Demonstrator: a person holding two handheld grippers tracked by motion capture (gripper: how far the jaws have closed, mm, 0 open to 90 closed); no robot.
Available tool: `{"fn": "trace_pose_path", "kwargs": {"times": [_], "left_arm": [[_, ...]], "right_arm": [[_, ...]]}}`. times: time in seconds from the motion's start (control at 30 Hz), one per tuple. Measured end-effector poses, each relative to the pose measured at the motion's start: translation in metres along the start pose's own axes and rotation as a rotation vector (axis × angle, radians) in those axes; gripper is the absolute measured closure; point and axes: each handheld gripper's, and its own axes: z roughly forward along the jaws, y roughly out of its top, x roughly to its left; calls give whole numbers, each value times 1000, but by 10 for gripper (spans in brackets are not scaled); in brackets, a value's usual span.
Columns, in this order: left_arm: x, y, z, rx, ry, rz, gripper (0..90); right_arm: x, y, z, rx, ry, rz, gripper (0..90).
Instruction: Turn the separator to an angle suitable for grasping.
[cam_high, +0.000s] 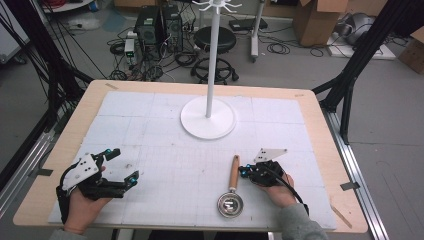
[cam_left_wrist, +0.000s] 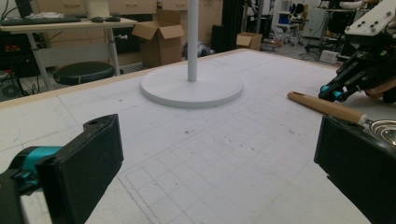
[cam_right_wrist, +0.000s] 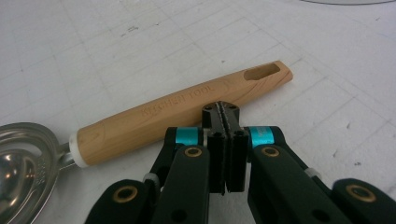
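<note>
The right gripper (cam_right_wrist: 225, 112) is seen clenched on nothing, its jaws pressed together just beside the wooden handle of the scoop (cam_right_wrist: 182, 112). The scoop is laid flat on the bench (cam_high: 310, 100), bowl toward the person. The left gripper (cam_high: 120, 167) is held released, well apart. A white stand (cam_high: 208, 117) is set beyond.

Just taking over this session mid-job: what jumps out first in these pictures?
A scoop with a wooden handle and a steel bowl lies near the table's front edge, right beside the right gripper, whose jaws are pressed shut next to the handle, not around it. Behind, mid-table, stands a tall white stand on a round base. The left gripper rests at front left, jaws wide open and empty.
</note>
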Motion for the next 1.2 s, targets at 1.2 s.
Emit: {"fn": "trace_pose_path", "kwargs": {"times": [1.2], "left_arm": [[2, -2, -9, 2, 18, -3, 18]], "right_arm": [[14, 24, 30, 6, 43, -57, 900]]}}
